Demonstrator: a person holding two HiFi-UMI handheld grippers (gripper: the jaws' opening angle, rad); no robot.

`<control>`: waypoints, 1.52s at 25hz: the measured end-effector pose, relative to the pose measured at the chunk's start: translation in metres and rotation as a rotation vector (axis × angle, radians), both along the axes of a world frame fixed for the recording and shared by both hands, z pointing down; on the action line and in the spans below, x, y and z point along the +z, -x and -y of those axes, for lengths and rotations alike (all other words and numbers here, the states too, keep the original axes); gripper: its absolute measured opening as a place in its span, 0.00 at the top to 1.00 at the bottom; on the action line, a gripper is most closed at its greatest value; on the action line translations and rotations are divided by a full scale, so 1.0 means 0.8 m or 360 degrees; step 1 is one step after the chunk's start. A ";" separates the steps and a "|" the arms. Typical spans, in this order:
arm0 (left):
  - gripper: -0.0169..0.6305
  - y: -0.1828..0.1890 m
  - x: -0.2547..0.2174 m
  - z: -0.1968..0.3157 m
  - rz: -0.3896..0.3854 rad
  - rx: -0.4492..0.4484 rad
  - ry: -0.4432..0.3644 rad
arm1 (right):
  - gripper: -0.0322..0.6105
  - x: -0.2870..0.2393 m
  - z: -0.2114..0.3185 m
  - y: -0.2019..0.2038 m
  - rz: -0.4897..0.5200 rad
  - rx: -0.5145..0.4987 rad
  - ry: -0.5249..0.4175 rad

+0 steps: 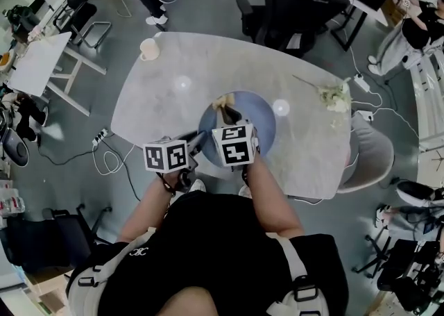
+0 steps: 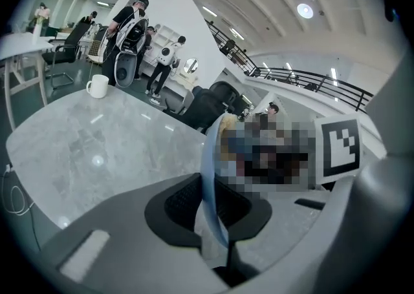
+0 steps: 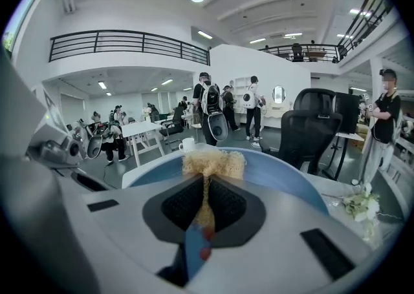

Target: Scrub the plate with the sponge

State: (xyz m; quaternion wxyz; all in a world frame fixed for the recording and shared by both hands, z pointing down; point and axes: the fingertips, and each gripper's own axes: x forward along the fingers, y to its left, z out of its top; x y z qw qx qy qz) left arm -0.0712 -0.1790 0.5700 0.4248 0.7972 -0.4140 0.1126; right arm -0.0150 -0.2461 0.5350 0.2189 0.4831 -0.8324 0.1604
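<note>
Scrubbing under way, by the look of it. Clenched on the near rim of the plate with the left gripper, a pad against each face. Found at the near edge of the table, about midway along; lying flat or tipped up, hard to say. Pinched thin in the right gripper: the sponge, with its frayed tan end out past the pads and against the plate's inner face, toward the far rim.

To do the step well:
- Keep the left grip firm against twisting or sliding, since the thin rim is probably slick.
- Press the sponge face-on, not edge-on.
- Work in small overlapping circles from the far rim across the middle and back to the near side.
- Ease off close to the held rim, to avoid knocking one gripper on the other.
- Keep pressure moderate, enough to flatten the sponge without levering the plate out of the clamp.

Counted: one plate, one sponge, one mug at the far left corner, one spray of flowers by the right edge. Beyond the table, several chairs and people.
</note>
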 end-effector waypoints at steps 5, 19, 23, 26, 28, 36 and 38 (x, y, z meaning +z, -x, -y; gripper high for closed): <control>0.90 0.005 -0.005 -0.004 0.0010 -0.0004 -0.0053 | 0.91 0.002 0.013 -0.026 -0.0012 0.0100 0.0001; 0.89 0.020 -0.019 0.008 -0.0103 -0.0046 -0.0110 | 0.91 0.025 0.022 -0.108 -0.0119 0.0346 0.0074; 0.89 0.038 -0.024 0.017 -0.0130 -0.0114 -0.0115 | 0.91 0.034 0.022 -0.118 -0.0125 0.0373 0.0122; 0.89 0.048 -0.028 0.026 -0.0176 -0.0164 -0.0110 | 0.91 0.042 0.018 -0.116 -0.0121 0.0360 0.0164; 0.89 0.057 -0.029 0.028 -0.0212 -0.0214 -0.0100 | 0.92 0.048 0.012 -0.109 -0.0125 0.0338 0.0188; 0.88 0.089 -0.029 0.042 -0.0305 -0.0412 -0.0100 | 0.92 0.073 -0.024 -0.076 -0.0105 0.0215 0.0330; 0.88 0.093 -0.028 0.045 -0.0310 -0.0440 -0.0104 | 0.92 0.077 -0.032 -0.068 -0.0107 0.0184 0.0357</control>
